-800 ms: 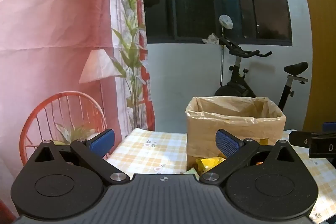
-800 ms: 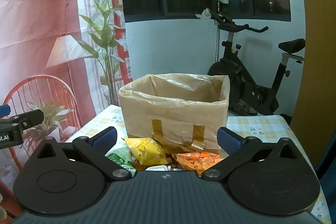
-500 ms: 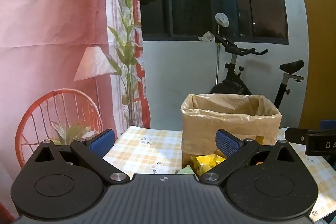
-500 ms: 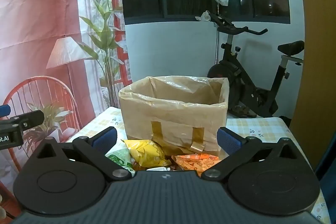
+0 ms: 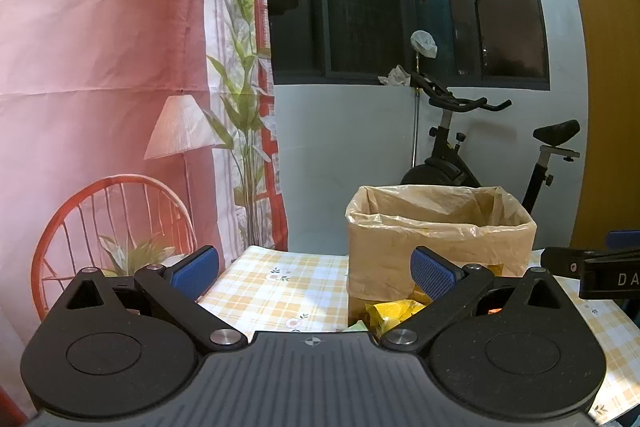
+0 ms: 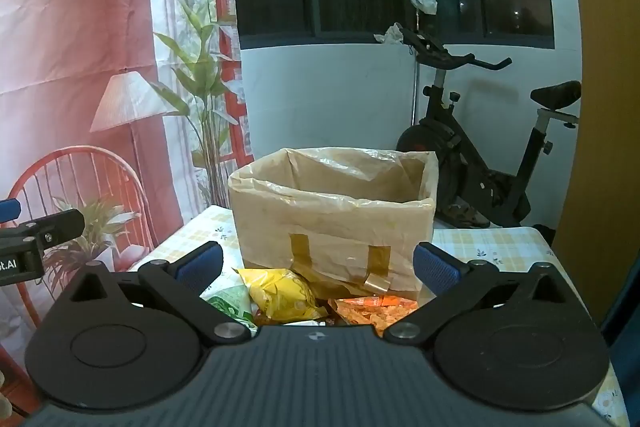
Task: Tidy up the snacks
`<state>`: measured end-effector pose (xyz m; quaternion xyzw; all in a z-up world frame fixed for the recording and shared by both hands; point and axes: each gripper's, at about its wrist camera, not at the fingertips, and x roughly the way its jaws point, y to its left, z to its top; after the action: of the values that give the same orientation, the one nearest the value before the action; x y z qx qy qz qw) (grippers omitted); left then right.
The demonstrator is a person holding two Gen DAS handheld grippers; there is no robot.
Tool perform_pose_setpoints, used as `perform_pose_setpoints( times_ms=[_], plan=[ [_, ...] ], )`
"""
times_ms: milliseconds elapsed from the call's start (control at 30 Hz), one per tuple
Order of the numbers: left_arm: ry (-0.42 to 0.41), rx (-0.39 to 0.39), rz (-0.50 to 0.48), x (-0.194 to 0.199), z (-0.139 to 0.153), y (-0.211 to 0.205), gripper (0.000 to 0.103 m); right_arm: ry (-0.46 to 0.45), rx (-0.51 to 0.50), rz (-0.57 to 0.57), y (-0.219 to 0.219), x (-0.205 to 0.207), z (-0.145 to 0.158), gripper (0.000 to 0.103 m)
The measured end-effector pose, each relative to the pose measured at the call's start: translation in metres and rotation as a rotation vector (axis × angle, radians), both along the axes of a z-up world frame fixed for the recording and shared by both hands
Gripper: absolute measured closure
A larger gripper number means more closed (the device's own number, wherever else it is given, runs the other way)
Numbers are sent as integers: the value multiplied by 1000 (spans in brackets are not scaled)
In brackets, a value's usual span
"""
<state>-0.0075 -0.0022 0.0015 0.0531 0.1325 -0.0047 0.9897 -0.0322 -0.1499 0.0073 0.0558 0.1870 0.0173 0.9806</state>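
A brown box lined with a plastic bag stands on the checked tablecloth; it also shows in the left wrist view. In front of it lie a yellow snack bag, a green packet and an orange packet. The yellow bag shows in the left wrist view. My right gripper is open and empty just above the snacks. My left gripper is open and empty, to the left of the box. Each gripper's arm shows at the edge of the other's view.
An exercise bike stands behind the table against the white wall. A pink printed backdrop with a chair and a plant hangs at the left. A dark window is above.
The left wrist view has drifted slightly, so the box sits a little further left and lower. The right gripper has barely moved. Both stay open.
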Motion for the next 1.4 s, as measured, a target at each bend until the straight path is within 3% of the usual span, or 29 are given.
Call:
perform_pose_setpoints(
  times_ms=[1400],
  plan=[
    [39,-23,-10,6,-4,4,0,6,-5,7,4,1,-8,0]
  ],
)
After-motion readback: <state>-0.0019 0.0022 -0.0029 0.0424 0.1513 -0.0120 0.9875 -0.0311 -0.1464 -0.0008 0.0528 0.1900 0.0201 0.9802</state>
